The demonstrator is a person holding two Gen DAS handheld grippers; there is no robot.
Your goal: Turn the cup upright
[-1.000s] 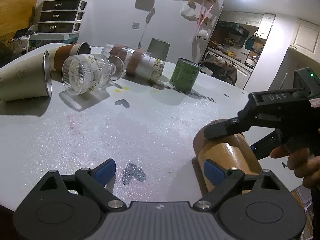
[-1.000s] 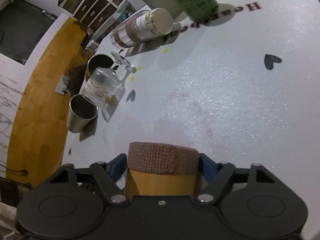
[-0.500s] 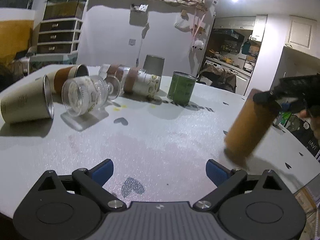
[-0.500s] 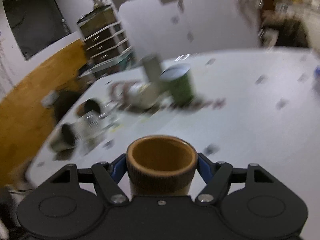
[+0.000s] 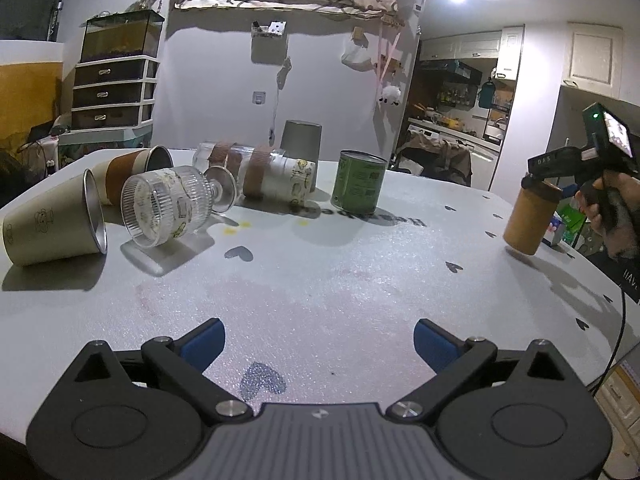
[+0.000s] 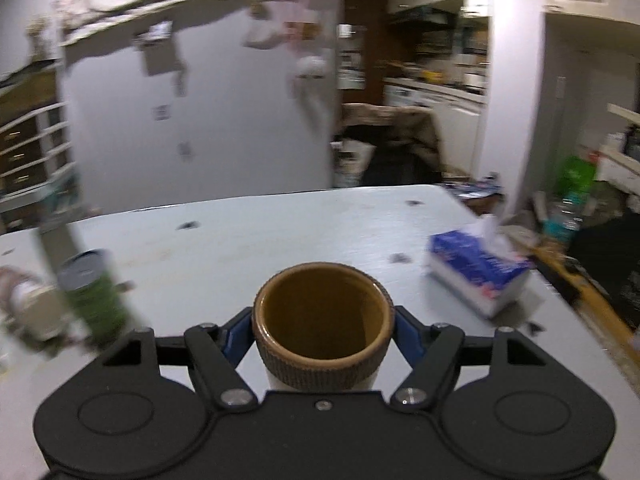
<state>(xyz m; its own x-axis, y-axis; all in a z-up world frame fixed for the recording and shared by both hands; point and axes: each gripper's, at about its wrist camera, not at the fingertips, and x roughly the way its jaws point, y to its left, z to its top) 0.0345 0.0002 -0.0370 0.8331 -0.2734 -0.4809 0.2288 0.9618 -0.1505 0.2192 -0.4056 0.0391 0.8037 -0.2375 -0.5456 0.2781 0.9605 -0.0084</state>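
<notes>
Right gripper (image 6: 323, 330) clamps the brown cup (image 6: 323, 330) near its rim, mouth up, w/ tissue box (image 6: 478, 274) off to its right. Left gripper (image 5: 316, 344) wide open over the worktop (image 5: 320, 280), holding nothing.

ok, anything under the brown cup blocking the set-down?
Nothing visible. The right gripper holds the brown cup mouth up, slightly tilted, over bare table. The tissue box lies off to its right and the green can well to its left.
</notes>
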